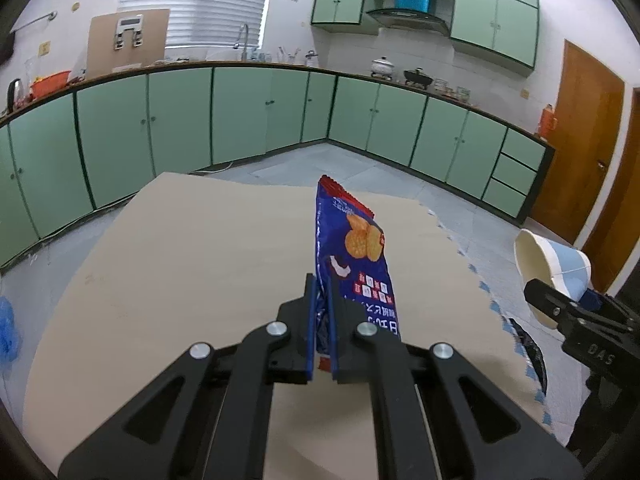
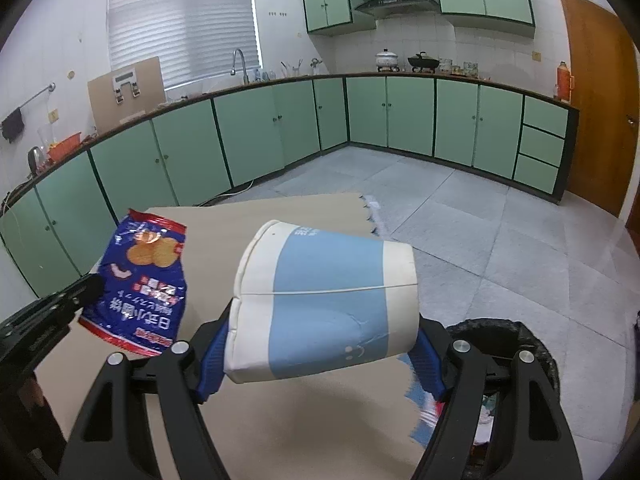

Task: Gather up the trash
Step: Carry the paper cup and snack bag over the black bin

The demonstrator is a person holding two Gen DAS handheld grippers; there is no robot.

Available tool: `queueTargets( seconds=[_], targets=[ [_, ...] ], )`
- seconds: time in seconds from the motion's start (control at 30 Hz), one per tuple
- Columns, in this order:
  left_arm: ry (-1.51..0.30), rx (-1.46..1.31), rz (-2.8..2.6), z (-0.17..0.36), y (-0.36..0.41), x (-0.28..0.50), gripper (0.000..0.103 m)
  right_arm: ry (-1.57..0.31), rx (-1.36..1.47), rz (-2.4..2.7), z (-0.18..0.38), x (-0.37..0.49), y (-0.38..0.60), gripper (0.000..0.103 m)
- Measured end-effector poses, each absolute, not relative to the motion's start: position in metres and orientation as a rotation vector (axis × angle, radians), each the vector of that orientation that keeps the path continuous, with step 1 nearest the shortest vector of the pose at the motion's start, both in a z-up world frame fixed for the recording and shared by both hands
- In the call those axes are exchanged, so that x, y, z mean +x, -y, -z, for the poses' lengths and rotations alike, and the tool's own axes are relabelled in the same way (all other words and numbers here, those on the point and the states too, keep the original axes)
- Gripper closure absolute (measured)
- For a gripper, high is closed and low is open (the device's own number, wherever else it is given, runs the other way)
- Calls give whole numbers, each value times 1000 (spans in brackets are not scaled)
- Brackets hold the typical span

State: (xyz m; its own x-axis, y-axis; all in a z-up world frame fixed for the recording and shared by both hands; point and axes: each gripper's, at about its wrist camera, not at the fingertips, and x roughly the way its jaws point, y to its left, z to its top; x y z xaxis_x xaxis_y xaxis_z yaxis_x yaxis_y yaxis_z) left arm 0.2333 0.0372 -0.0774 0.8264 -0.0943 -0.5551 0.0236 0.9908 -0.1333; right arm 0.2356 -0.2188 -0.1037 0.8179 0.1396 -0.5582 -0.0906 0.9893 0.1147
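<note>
Right hand-held gripper (image 2: 320,356) clamps paper cup (image 2: 324,308) sideways | bin (image 2: 536,344) just right-below, nearer it | left hand-held gripper (image 1: 322,320) pinches snack wrapper (image 1: 352,248) upright

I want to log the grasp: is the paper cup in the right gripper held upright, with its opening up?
No, the paper cup lies sideways across the right gripper, with its rim toward the left and its base toward the right.

light: even, indoor | shadows: soft | edges: strong fisheye bending, dark vignette | focus: sharp
</note>
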Motion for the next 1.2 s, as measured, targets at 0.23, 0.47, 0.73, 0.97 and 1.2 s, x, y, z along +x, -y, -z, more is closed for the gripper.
queueTargets(
  seconds=[0.23, 0.47, 0.73, 0.97, 1.2],
  targets=[
    [-576, -94, 123, 70, 2, 223, 99, -577, 103, -103, 91, 213, 248, 28],
    [-547, -47, 187, 59, 47, 211, 99, -546, 130, -67, 81, 193, 278, 28],
    [-521, -5, 278, 51, 99, 195, 99, -517, 146, -17, 74, 172, 320, 28],
    [-509, 22, 366, 51, 150, 191, 99, -504, 169, 57, 76, 156, 366, 28],
    [-512, 37, 440, 57, 197, 198, 99, -494, 176, 143, 83, 145, 408, 28]
  ],
)
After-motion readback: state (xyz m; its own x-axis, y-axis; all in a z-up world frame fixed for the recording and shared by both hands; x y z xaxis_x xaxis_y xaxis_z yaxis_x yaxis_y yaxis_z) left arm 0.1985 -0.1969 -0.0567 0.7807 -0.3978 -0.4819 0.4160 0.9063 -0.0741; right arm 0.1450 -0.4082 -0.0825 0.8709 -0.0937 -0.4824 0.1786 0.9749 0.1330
